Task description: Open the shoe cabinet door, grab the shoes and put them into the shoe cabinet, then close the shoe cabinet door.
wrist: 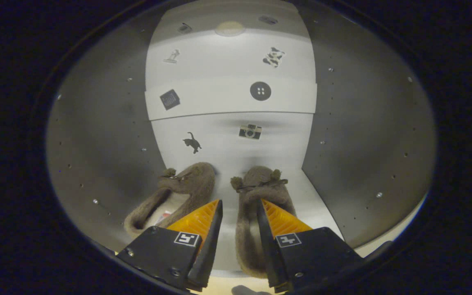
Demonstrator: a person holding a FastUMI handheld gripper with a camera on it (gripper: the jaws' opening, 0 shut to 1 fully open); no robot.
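Slippers sit side by side on the cabinet floor, so I judge the putting-in step nearly done: the left slipper [174,194] lies just ahead of my left finger, angled with its toe toward the back panel, and the right slipper [258,205] runs lengthwise between my fingers, toe also pointing inward. My gripper [239,205] is spread apart and holds nothing; the right slipper's inner edge looks close to my right finger, though I cannot tell whether they touch. Around the pair are the dark side walls [363,143] of the shoe cabinet and its pale back panel [228,139], dotted with small stickers. What I think comes next is drawing straight back out without snagging the right slipper's heel, then finding the door and swinging it closed.
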